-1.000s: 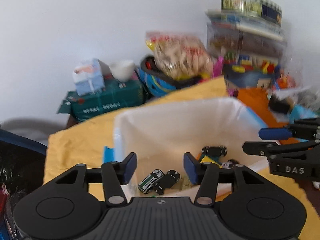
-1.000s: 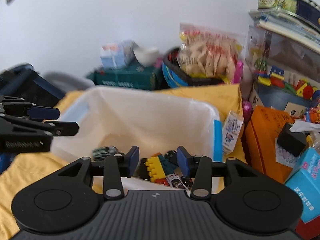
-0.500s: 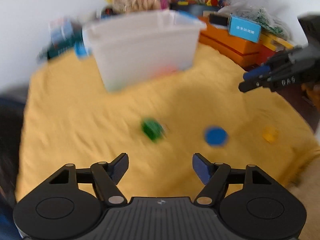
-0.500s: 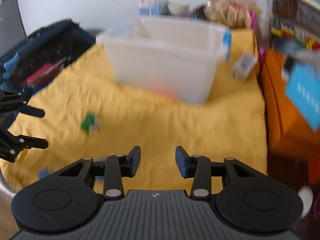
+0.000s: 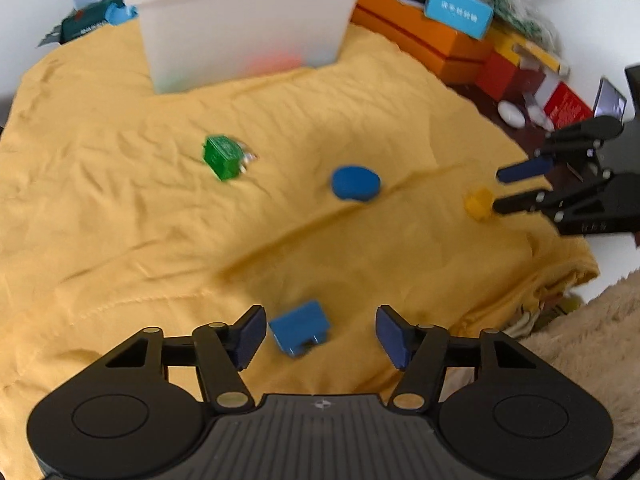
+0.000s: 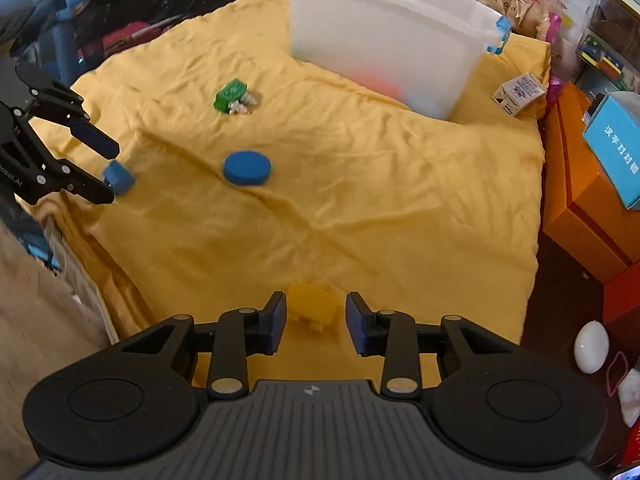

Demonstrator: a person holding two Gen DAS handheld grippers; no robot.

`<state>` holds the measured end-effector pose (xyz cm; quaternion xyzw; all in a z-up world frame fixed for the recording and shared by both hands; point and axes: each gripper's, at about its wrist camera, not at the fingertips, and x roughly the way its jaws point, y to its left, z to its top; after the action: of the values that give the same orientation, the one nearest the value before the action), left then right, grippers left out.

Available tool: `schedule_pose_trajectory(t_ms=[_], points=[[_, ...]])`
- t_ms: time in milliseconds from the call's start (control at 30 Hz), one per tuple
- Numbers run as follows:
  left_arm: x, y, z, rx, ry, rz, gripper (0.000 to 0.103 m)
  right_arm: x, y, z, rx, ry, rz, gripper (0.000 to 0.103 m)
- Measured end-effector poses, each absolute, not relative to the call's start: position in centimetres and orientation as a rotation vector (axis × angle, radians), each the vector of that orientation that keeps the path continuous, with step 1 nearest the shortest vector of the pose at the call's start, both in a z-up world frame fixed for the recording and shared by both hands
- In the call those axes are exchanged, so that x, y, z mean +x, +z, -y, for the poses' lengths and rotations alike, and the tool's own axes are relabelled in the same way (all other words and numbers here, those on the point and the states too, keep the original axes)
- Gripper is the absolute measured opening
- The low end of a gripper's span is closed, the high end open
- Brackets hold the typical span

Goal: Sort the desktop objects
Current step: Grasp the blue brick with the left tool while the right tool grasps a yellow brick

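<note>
**Both hand-held grippers drop from the bin to loose pieces**

Since a second ago, both tools have left the white bin and come down over the yellow cloth. The left hand-held gripper, jaws apart, straddles a blue block lying nearer its left finger. The right hand-held gripper, also spread, frames a yellow block almost centred. A blue disc and green piece lie farther out, toward the bin.
</note>
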<state>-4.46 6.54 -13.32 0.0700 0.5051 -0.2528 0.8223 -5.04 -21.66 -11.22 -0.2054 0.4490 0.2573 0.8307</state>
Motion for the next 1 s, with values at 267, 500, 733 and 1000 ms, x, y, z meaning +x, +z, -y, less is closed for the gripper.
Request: schedule_pose_trajectory(t_ms=[267,500,733,1000], points=[[-5.6,-14.2,-6.7,0.149,-0.515,-1.092,0.052,-5.3,-11.2,22.5,-0.447,0.539,-0.932,0.037],[-4.2,-14.5,-5.9,0.142,-0.517,-1.086,0.044,-5.4,-12.6,21.4,-0.561,0.620,-0.915,0.035],[-3.7,-12.7,-3.8,0.179,-0.583,-1.006,0.035,-4.8,-13.4,19.9,-0.524,0.661,-0.923,0.026],[-1.9,-12.8,-0.8,0.329,-0.613,-0.961,0.035,-2.2,-12.0,18.1,-0.116,0.722,-0.973,0.026]])
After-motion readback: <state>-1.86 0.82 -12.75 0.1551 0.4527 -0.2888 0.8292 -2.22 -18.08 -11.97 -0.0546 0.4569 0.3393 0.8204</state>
